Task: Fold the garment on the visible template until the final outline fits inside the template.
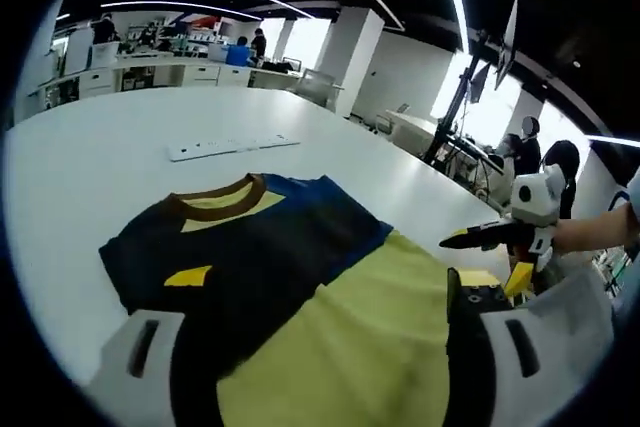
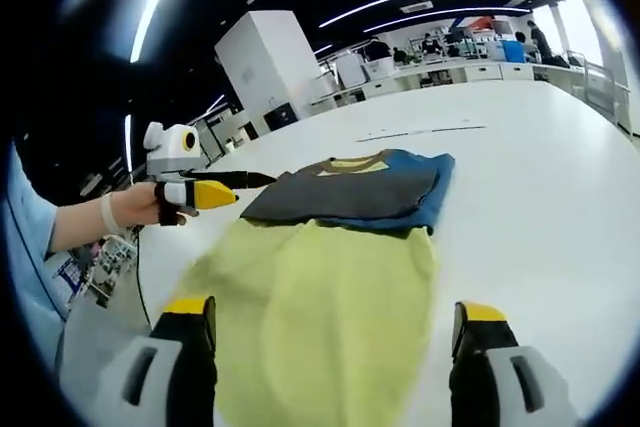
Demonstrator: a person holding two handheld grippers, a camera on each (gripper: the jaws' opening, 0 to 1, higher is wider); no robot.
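A T-shirt (image 1: 280, 277) lies flat on the white table (image 1: 90, 167). It has a brown collar, a dark chest, a blue side and a yellow lower half. In the left gripper view my left gripper (image 1: 315, 342) hovers over the yellow hem, jaws wide apart and holding nothing. My right gripper (image 1: 495, 237), held by a hand, comes in from the right beside the shirt's edge. In the right gripper view the shirt (image 2: 330, 277) stretches away from my right gripper (image 2: 335, 322), which is open over the yellow part. My left gripper (image 2: 215, 192) is at the shirt's left edge.
A long white strip (image 1: 232, 147) lies on the table beyond the collar, and it appears as a thin line (image 2: 420, 132) in the right gripper view. Desks and people stand at the far end of the room. A dark stand (image 1: 450, 112) and seated people are off the table's right side.
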